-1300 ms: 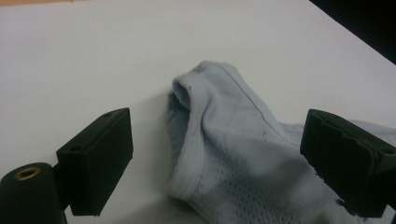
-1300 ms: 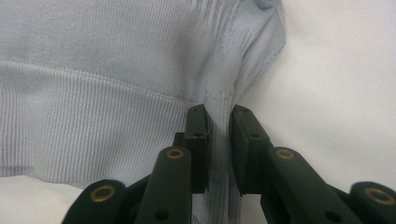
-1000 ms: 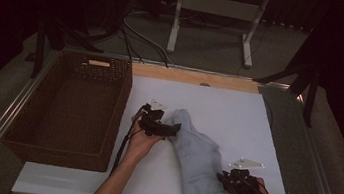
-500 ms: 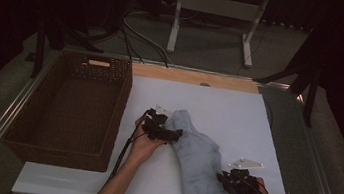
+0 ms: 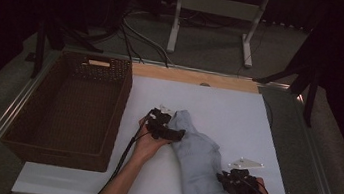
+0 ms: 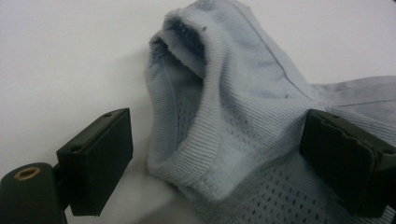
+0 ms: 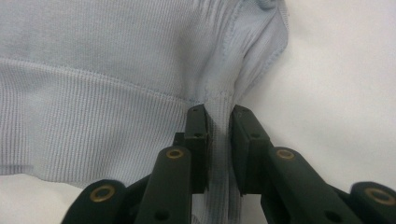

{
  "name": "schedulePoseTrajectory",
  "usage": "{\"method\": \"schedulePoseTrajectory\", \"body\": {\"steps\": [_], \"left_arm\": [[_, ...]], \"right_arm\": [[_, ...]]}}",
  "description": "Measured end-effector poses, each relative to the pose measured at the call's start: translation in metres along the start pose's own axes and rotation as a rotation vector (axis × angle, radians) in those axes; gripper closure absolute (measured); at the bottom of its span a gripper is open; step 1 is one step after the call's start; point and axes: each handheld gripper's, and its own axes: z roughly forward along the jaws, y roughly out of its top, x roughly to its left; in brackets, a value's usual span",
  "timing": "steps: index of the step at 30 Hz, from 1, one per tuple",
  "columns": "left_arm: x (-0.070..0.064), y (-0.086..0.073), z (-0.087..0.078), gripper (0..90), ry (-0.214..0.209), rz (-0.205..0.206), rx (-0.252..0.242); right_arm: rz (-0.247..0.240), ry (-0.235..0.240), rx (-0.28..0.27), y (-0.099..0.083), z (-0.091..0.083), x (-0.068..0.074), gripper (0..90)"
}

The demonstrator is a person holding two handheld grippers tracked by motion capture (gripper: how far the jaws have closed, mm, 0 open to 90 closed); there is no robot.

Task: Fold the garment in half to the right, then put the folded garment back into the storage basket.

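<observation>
A pale blue knitted garment (image 5: 197, 156) lies folded on the white table top (image 5: 228, 114). My left gripper (image 5: 168, 129) is at its upper left end, open, with the jaws wide on either side of the ribbed cuff opening (image 6: 187, 93). My right gripper (image 5: 229, 180) holds the garment's lower right edge. In the right gripper view its two black jaws are shut on a pinched ridge of the ribbed fabric (image 7: 219, 116). The garment's mesh weave (image 6: 261, 186) shows close to the left jaws.
A large dark wicker basket (image 5: 70, 109) stands left of the white top, with nothing seen inside it. A wooden strip (image 5: 197, 77) runs along the far edge. Metal rails (image 5: 0, 125) border the table, and cables and stand legs (image 5: 209, 26) lie on the floor beyond.
My left gripper has shifted a little right and toward the garment's upper end. The right gripper stays put on the lower edge.
</observation>
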Motion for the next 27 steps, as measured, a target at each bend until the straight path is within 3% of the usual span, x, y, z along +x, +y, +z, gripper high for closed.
{"method": "schedulePoseTrajectory", "body": {"steps": [19,24,27], "left_arm": [[-0.0021,-0.0006,0.0064,11.3,-0.008,0.0,0.013],[-0.0024,0.0009,0.0071,11.3,0.012,0.007,0.023],[-0.0033,0.0011,0.0083,11.0,0.047,0.02,0.024]], "right_arm": [[-0.002,0.0,0.004,0.0005,0.0004,0.0003,78.0],[-0.002,0.002,0.004,0.0005,0.0005,0.0002,78.0],[-0.003,0.001,0.001,0.0002,0.0001,0.0004,78.0]]}}
